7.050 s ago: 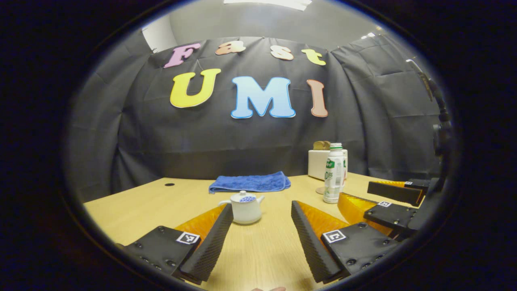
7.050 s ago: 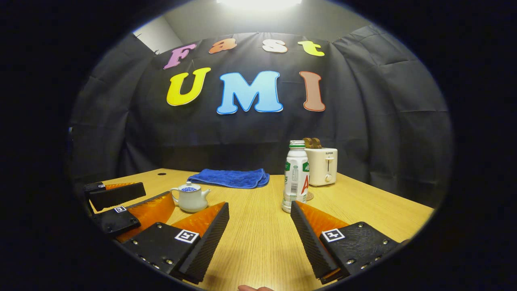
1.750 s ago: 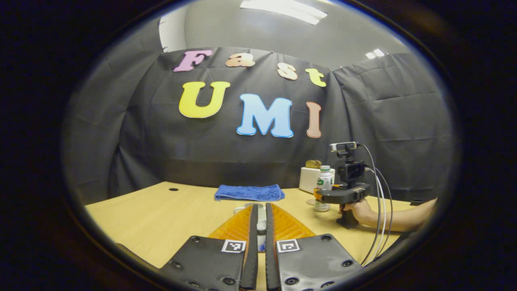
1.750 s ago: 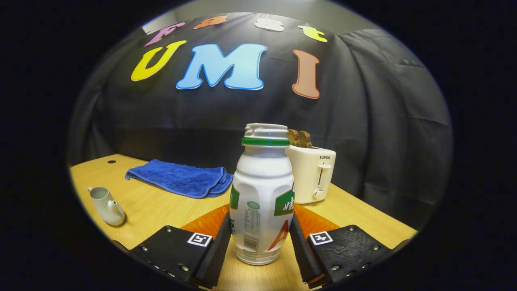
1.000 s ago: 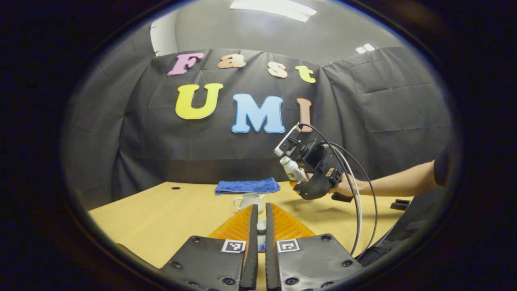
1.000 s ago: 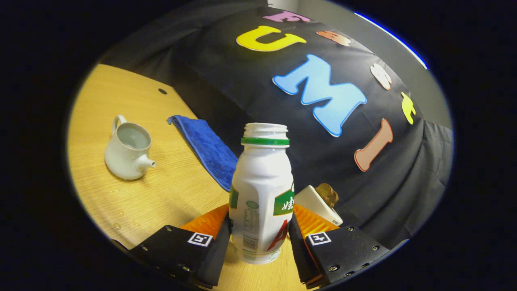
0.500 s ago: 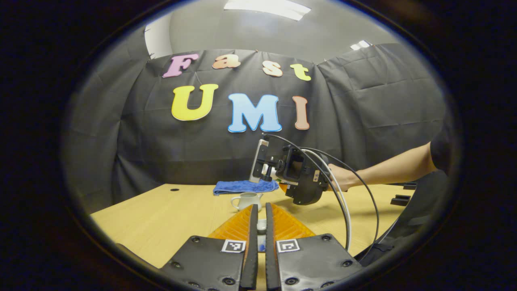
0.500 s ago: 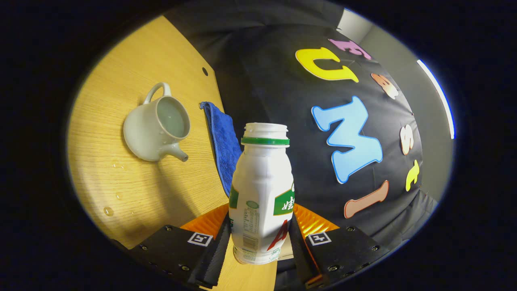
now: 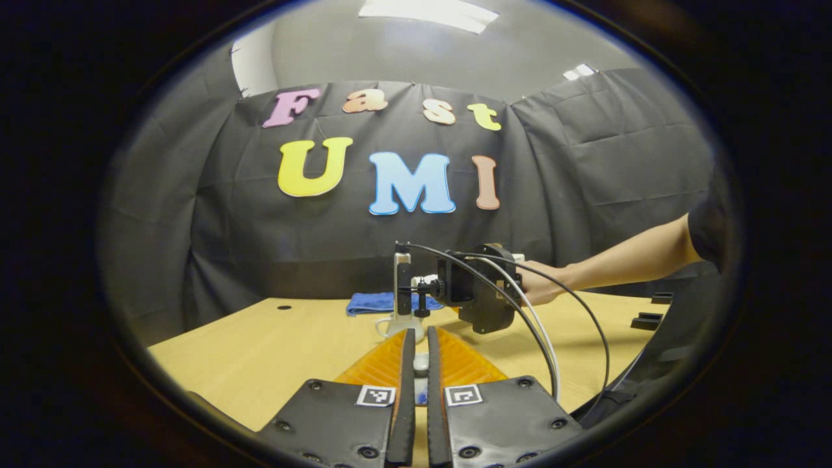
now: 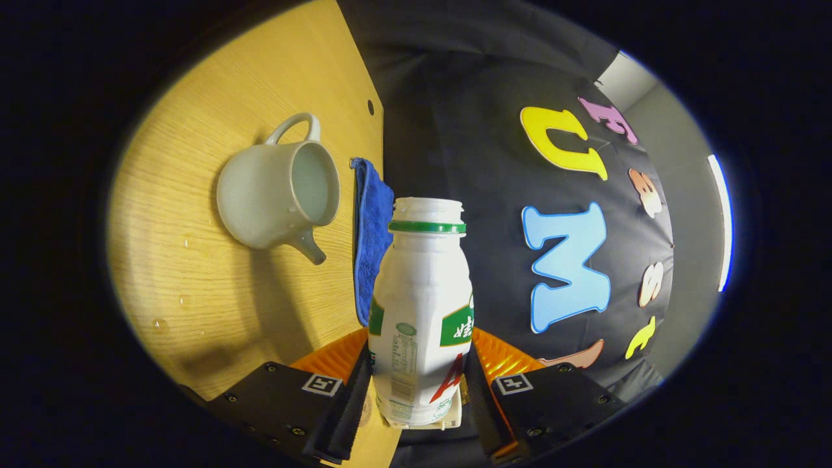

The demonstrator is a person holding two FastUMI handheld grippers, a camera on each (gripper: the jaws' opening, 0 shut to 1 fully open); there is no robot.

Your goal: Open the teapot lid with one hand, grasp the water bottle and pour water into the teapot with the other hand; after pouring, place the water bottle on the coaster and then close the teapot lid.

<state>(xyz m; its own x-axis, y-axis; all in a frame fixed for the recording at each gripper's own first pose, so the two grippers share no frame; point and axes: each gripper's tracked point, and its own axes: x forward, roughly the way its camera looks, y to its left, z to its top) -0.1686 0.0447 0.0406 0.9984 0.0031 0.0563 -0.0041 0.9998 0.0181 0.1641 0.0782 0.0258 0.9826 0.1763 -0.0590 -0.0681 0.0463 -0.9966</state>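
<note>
While the right gripper [image 10: 416,383] is rolled far over, so that the light wooden table [image 10: 195,260] stands on edge in the right gripper view, both of its fingers press on the lower body of the white plastic water bottle with the green neck ring and green label [image 10: 421,312]. The bottle has no cap, and its open mouth points toward the black cloth wall. The pale ceramic teapot with a loop handle and short spout [image 10: 279,192] stands on the table with its lid off; its open top is in plain sight, up and to the left of the bottle's mouth in this view, and apart from it. A few water drops [image 10: 158,323] lie on the wood near the pot. A folded blue towel [image 10: 370,240] lies beyond the teapot, next to the wall.

In the left gripper view, the left gripper [image 9: 416,364] has its fingers nearly together, with only a thin slot between them. A small white thing with a touch of blue [image 9: 420,364] sits in that slot; it is too hidden to name, or to tell whether both fingers press on it. Farther off, a bare forearm and hand [image 9: 539,283] hold the right gripper [image 9: 448,292] low over the table, just above the teapot [image 9: 398,324], which it partly covers. The towel [image 9: 374,303] lies behind them.
</note>
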